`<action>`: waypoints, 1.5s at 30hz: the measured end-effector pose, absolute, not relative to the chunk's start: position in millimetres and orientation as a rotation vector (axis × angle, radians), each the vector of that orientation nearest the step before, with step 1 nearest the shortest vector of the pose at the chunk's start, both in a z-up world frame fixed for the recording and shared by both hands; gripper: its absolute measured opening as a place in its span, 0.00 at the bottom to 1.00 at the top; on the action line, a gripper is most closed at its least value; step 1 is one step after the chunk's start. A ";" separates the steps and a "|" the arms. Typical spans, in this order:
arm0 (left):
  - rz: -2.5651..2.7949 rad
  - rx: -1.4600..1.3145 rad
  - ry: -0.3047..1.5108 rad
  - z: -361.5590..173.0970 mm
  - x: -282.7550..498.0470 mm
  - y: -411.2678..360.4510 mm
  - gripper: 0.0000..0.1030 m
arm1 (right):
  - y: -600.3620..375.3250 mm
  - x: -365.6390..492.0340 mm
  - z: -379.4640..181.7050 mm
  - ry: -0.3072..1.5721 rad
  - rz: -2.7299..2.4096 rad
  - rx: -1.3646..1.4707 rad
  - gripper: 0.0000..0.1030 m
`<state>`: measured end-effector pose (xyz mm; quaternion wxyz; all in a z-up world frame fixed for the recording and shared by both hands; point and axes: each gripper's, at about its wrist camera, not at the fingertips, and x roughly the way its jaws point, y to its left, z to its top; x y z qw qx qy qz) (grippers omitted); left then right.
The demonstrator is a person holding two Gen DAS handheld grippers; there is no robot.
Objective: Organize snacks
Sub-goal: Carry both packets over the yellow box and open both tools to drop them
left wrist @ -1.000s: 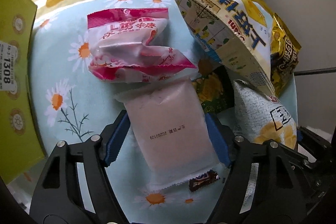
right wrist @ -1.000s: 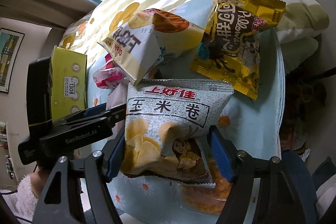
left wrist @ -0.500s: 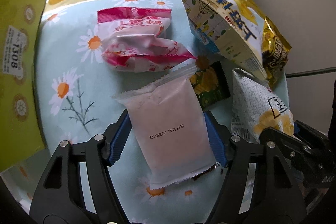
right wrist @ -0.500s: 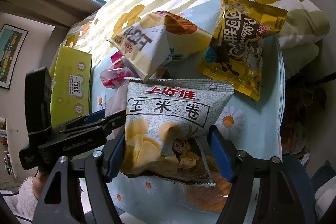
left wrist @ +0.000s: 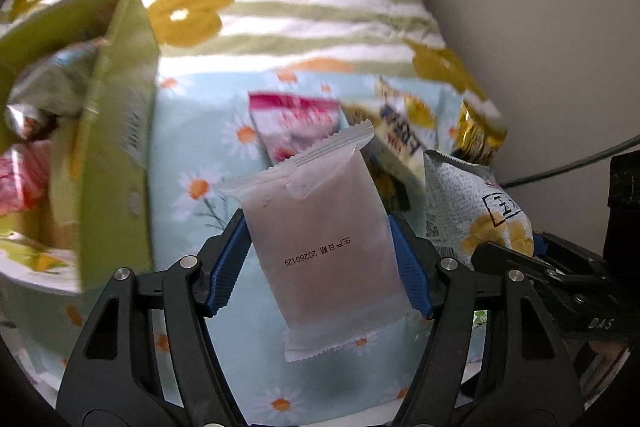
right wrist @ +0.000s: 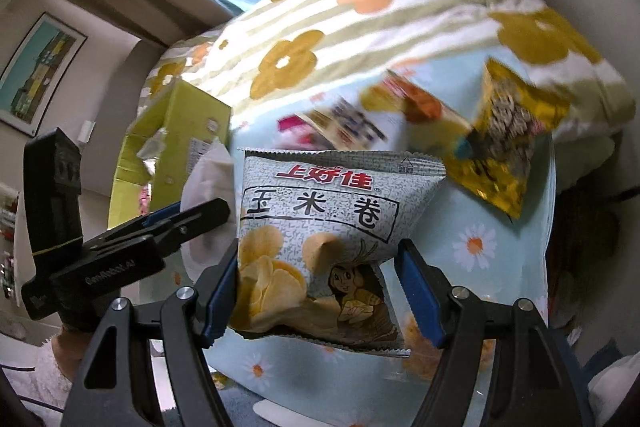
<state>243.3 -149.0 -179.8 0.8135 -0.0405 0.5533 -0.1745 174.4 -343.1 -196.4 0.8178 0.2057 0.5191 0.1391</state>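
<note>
My left gripper [left wrist: 318, 259] is shut on a pale pink snack packet [left wrist: 324, 227] and holds it above the daisy-print blue cloth [left wrist: 192, 131]. My right gripper [right wrist: 318, 287] is shut on a grey corn-chip bag [right wrist: 320, 239] and holds it up too. That bag also shows in the left wrist view [left wrist: 472, 211]. A yellow-green open box [left wrist: 116, 147] with snacks inside stands at the left; it shows in the right wrist view [right wrist: 180, 131] as well. A red-and-white packet [left wrist: 296, 123], a yellow-white chip bag [right wrist: 384, 115] and a gold bag [right wrist: 508, 139] lie on the cloth.
A striped flower-print pillow [left wrist: 280, 7] lies behind the cloth. A wall [left wrist: 540, 27] is at the right. A clear bag of orange snacks [right wrist: 424, 355] lies under the right gripper. A cable [left wrist: 568, 163] runs along the right side.
Both grippers have lifted their packets off the cloth and tilted up. The left gripper has moved toward the open box, which now shows its inside.
</note>
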 end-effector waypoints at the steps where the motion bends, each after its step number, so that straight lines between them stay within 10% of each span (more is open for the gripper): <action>1: -0.374 -0.102 1.158 -170.5 242.8 -139.4 0.63 | -337.5 174.4 -189.2 1.092 0.299 0.425 0.68; 17: -0.295 -0.174 0.990 -96.6 259.7 53.5 0.63 | -186.8 203.7 -115.2 0.931 0.348 0.306 0.68; 38: -0.269 -0.158 1.070 -146.5 294.8 208.5 0.63 | -20.7 254.7 -178.3 1.018 0.223 0.125 0.68; 45: -0.282 -0.160 1.087 -157.5 295.7 200.1 0.63 | -13.4 246.9 -180.9 0.947 0.224 0.108 0.99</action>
